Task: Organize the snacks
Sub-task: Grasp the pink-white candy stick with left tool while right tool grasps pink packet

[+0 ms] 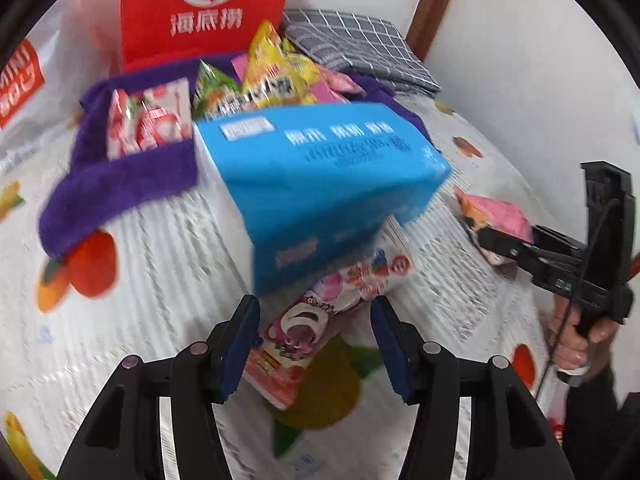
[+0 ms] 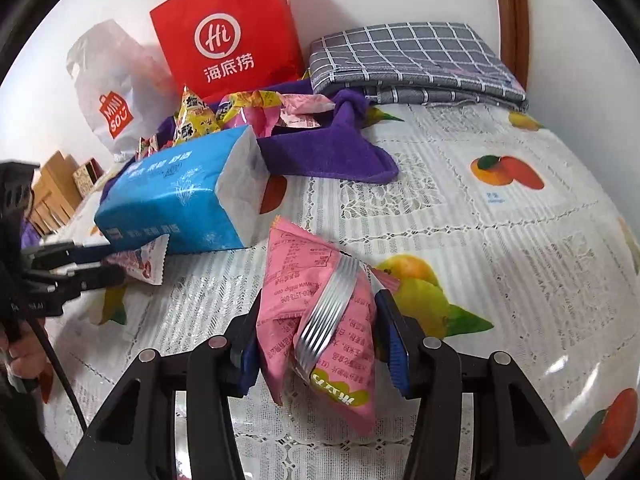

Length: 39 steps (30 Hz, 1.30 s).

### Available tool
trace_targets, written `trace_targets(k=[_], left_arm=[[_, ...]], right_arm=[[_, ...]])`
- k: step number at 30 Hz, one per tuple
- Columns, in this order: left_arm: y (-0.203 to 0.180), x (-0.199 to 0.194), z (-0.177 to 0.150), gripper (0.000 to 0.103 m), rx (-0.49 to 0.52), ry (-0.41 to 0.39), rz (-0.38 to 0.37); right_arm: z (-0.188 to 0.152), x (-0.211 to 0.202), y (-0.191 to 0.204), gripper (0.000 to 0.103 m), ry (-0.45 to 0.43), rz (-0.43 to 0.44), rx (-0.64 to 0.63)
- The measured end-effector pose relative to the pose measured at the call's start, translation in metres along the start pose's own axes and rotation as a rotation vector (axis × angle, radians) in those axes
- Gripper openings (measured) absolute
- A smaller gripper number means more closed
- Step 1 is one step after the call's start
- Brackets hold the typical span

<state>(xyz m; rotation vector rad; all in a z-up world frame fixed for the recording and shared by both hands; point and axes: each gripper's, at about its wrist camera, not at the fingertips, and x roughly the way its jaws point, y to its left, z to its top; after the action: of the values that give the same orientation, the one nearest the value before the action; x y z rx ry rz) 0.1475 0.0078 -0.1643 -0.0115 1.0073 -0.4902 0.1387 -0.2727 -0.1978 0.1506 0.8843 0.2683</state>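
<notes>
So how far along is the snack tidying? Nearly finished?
Partly. Several packets already sit piled on the purple cloth by the red bag. In hand: the right claw grips a pink snack packet. The left claw, open, frames a pink bear-print packet lying on the table, partly under the blue tissue pack. Both remain to be placed.

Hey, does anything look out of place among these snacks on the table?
Yes. A blue tissue pack sits among the snacks, tilted, resting on a pink-and-white snack packet that lies between the open left gripper fingers. It is not a snack.
</notes>
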Motion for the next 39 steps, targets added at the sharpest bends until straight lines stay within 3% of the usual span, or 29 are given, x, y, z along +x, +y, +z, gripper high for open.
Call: trace_targets(k=[4, 8, 9, 12, 16, 21, 26, 32, 39], left_arm=[[-0.011, -0.002, -0.007, 0.054, 0.013, 0.009, -0.015], [-0.027, 0.004, -0.007, 0.053, 0.072, 0.004, 0.069], [-0.032, 0.006, -0.007, 0.051, 0.088, 0.001, 0.102], [-0.039, 0.008, -0.009, 0.031, 0.111, -0.016, 0.194], [-0.036, 0.003, -0.013, 0.024, 0.085, -0.024, 0.181], [-0.037, -0.007, -0.030, 0.023, 0.082, -0.052, 0.239], [-0.031, -0.010, -0.038, 0.024, 0.034, -0.105, 0.235], [-0.036, -0.008, -0.038, 0.026, 0.045, -0.106, 0.268], [-0.033, -0.009, -0.038, 0.026, 0.017, -0.111, 0.233]], right_arm=[[0.000, 0.000, 0.000, 0.051, 0.001, -0.001, -0.002], [-0.001, 0.000, 0.000, 0.051, 0.001, 0.002, 0.001], [0.000, 0.001, 0.000, 0.051, 0.002, 0.003, 0.002], [-0.001, 0.001, 0.000, 0.051, 0.002, 0.000, 0.000], [-0.001, 0.001, 0.001, 0.051, 0.002, -0.005, -0.003], [-0.002, 0.000, 0.002, 0.051, 0.001, -0.004, 0.001], [-0.002, 0.000, 0.001, 0.051, 0.004, -0.006, -0.002], [-0.002, 0.001, 0.001, 0.051, 0.009, -0.015, -0.008], [-0.002, 0.001, -0.002, 0.051, 0.008, 0.001, 0.010]])
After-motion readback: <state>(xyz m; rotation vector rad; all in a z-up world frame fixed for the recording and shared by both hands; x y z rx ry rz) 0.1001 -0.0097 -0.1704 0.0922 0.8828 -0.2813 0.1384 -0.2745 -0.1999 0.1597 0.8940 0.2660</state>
